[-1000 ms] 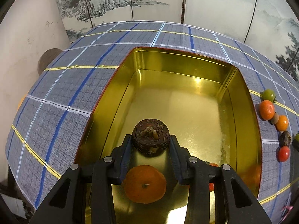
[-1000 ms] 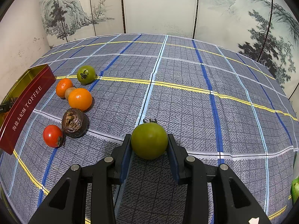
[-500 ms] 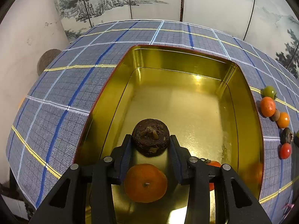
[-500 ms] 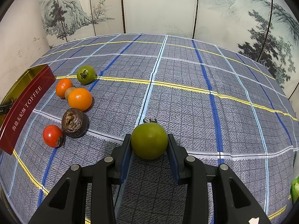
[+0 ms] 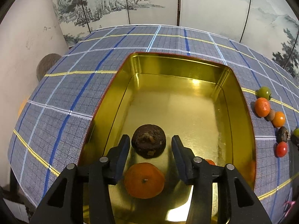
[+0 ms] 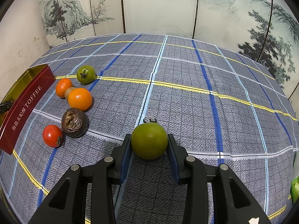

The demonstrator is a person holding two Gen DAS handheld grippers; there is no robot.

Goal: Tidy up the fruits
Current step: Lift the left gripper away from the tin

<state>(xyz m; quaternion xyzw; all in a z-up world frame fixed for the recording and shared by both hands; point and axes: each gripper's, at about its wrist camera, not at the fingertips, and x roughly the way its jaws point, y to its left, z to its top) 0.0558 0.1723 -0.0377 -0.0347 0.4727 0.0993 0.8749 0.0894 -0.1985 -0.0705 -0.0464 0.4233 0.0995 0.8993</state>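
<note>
- Left gripper (image 5: 150,145): jaws opening, a gap showing on each side of the dark brown wrinkled fruit (image 5: 148,143) between them; pads off its skin.
- Brown fruit resting on the gold floor of the tin (image 5: 119,85), near the close end; squat and round, torn crown facing up toward the camera, no long axis to speak of.
- Just below it, nearer the camera, an orange mandarin (image 5: 144,180) in the tin, stem dimple up, left edge partly behind the left finger.
- Behind the right finger, a sliver of red-orange fruit (image 5: 210,162); mostly hidden, kind hard to tell.
- Near end of the tin cut off by the gripper body and the frame edge.
- Right gripper (image 6: 149,145): clamped on a green tomato (image 6: 149,140), both blue pads pressed to its sides; dried calyx pointing away from the camera, toward the far table edge.
- Whether the tomato touches the plaid tablecloth (image 6: 186,102) hard to tell.
- To the left on the cloth, a loose cluster: red tomato (image 6: 52,135), second brown wrinkled fruit (image 6: 73,122), orange (image 6: 80,99), small brownish fruit (image 6: 69,92) largely hidden between oranges, second mandarin (image 6: 63,87), second green tomato (image 6: 86,74) with calyx facing the camera.
- Red "TOFFEE" outer wall of the tin just beside that cluster, cut off at the left edge.
- Green scrap (image 6: 294,188) at the right edge, cropped, unidentifiable.
</note>
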